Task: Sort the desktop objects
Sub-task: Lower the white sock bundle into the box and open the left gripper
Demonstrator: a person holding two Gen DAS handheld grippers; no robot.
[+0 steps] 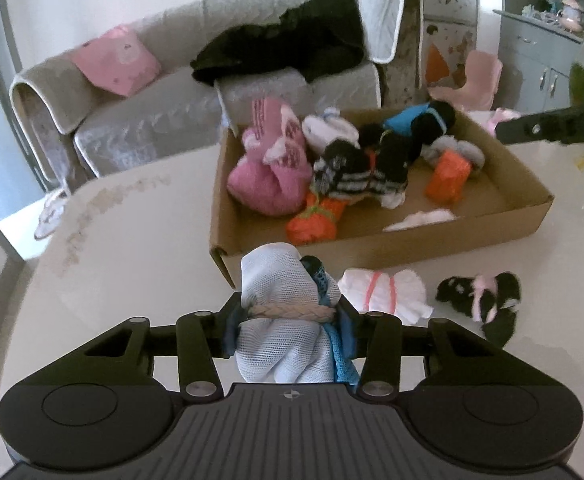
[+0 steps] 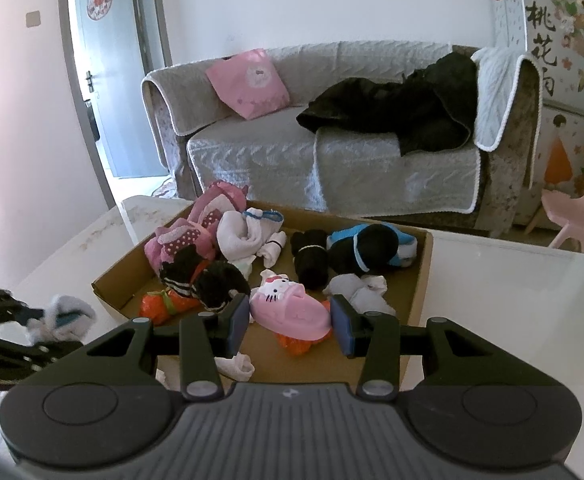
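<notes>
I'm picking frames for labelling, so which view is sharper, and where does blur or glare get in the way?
Right wrist view: sharper; the brown cardboard tray and sofa are crisp, with a soft reflection on the glossy white table. Left wrist view: blurred throughout, the tray's sock bundles smeared; fisheye bends both.

A cardboard box (image 1: 380,240) of sock bundles (image 1: 268,176) sat on the table (image 1: 132,260), two more bundles (image 1: 384,294) before it and a sofa (image 1: 152,120) behind.

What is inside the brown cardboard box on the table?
The brown cardboard box holds bundled socks: pink ones, white ones, black ones, orange ones and a pink cat-face slipper. They cover much of the floor, so anything beneath is hidden.
</notes>
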